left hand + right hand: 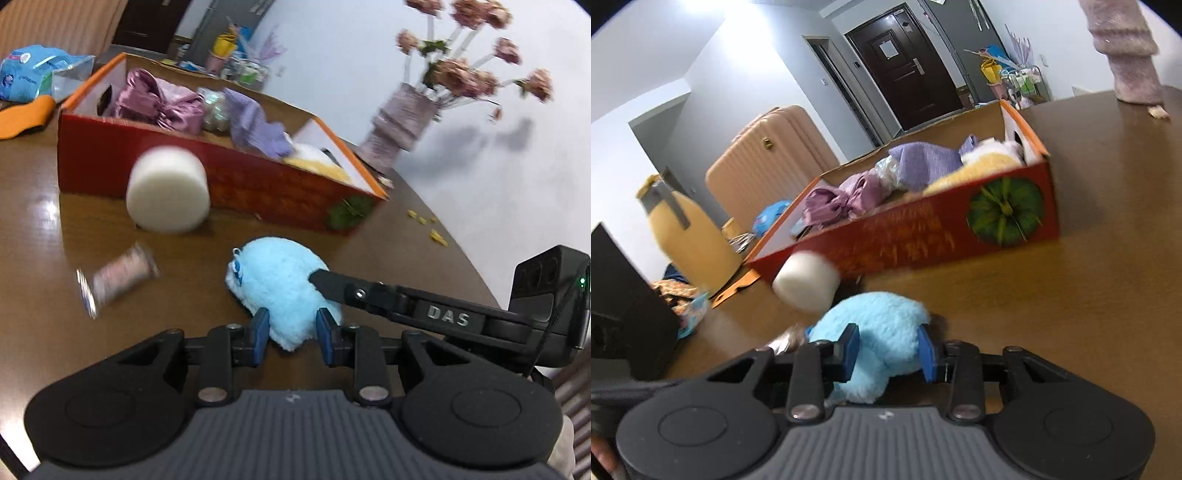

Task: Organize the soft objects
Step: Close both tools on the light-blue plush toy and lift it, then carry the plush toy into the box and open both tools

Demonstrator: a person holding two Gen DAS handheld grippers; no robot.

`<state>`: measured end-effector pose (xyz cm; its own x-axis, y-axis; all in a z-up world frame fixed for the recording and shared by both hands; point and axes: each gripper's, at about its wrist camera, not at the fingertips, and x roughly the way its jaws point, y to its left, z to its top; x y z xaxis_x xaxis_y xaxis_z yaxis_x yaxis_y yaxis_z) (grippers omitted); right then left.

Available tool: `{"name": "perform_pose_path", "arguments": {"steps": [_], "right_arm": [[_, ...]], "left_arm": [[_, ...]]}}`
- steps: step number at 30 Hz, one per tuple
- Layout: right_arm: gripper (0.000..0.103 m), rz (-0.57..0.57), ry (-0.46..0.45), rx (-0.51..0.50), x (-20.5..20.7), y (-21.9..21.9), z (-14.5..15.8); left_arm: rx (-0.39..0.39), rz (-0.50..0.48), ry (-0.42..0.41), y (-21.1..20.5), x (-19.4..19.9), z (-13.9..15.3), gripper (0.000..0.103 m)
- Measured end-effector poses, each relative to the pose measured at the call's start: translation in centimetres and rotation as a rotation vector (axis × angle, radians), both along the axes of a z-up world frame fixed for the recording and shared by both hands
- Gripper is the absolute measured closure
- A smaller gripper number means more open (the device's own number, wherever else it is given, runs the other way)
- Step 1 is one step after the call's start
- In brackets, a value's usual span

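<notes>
Both grippers are pinching the same blue plush toy (280, 291), which sits on the brown table (388, 251) just in front of the red box (236, 184). The left gripper (291, 325) has its blue pads pressed into the toy's near end; the right gripper (888, 349) squeezes the other side, and in the left view one of its fingers comes in from 3 o'clock and digs into the fur. The box already holds several soft items: pink cloth (155, 99), purple cloth (255, 125), and a yellow-and-white plush (979, 166) at the far end. Still outside: the white foam cylinder (168, 190) at 11 o'clock of the toy, touching or nearly touching the box wall, and a small blurred wrapped thing (118, 278) at 9 o'clock, identity unclear. Judgement: past halfway; the toy is gripped but not lifted, and the foam and possibly the wrapped item remain.
</notes>
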<state>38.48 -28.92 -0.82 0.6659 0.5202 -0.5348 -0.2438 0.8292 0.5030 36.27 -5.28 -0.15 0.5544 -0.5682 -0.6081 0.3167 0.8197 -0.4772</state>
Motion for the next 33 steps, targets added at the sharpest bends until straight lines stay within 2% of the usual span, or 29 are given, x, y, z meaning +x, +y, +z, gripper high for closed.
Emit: {"name": "perform_pose_path", "arguments": {"steps": [6,9,11,15,20,29,33], "right_arm": [[0.070,0.058,0.051,0.014,-7.2,-0.7,-0.2],[0.070,0.086,0.026,0.038,-10.1,-1.5,1.0],[0.070,0.078,-0.015,0.044,-11.2,-2.1,1.7],[0.065,0.007,-0.024,0.017,-11.2,-2.8,1.3],[0.062,-0.008,-0.017,0.031,-11.0,-2.6,0.4],[0.062,-0.022,0.006,0.022,-10.7,-1.6,-0.6],[0.060,-0.029,0.035,0.072,-10.0,-1.5,-1.3]], "left_arm": [[-0.023,-0.019,0.018,0.6,-4.9,-0.2,0.071],[-0.038,-0.034,0.015,1.2,-6.7,0.3,0.070],[-0.014,-0.017,0.005,1.4,-7.5,0.6,0.069],[0.006,0.028,-0.015,1.2,-8.3,1.0,0.068],[0.030,0.042,-0.015,0.4,-8.5,0.7,0.067],[0.014,0.034,0.004,0.4,-7.8,0.3,0.067],[-0.003,0.024,0.015,0.3,-7.0,0.0,0.073]]}}
